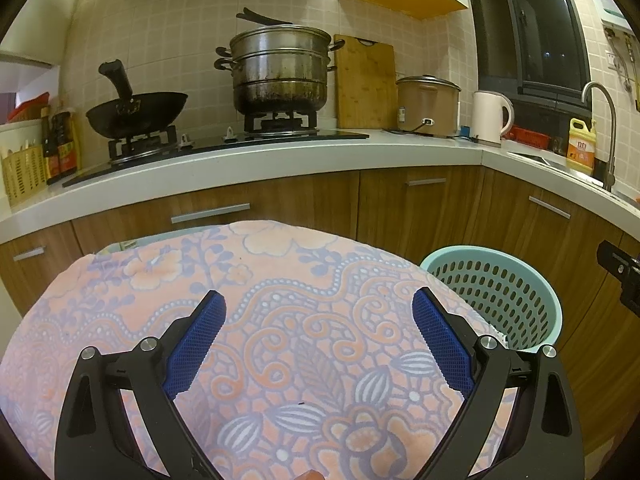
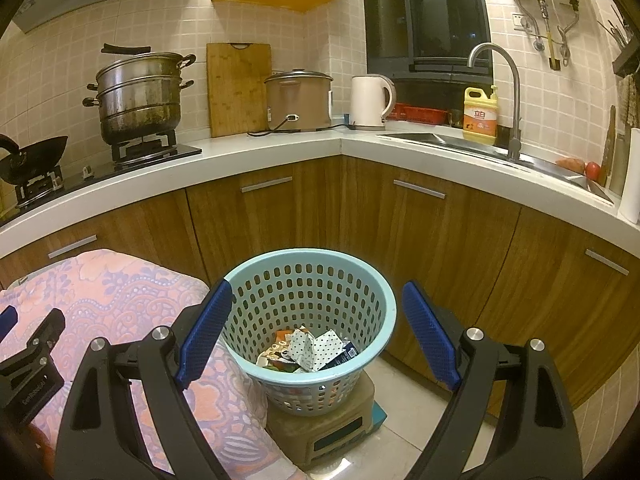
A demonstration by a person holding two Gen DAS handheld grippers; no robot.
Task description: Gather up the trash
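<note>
Bottle (image 2: 480, 114) label: unreadable, perhaps Chinese | left hand-held gripper (image 1: 319, 310), right hand-held gripper (image 2: 317, 300): agape, empty

Both views are lit by warm, yellowish indoor light from above, fairly even and moderately bright; the window (image 2: 432, 12) is black, giving no daylight; soft glare sits on the steel pot (image 1: 280, 68), the tap (image 2: 508, 92) and the pale floor tiles (image 2: 404, 396); shadows are weak, deepest under the counter (image 1: 280, 160) edge; fisheye bending curves the counter and cupboards strongly, with dark rounded corners; focus is sharp mid-frame, softer and slightly grainy toward the rims; no motion blur.
</note>
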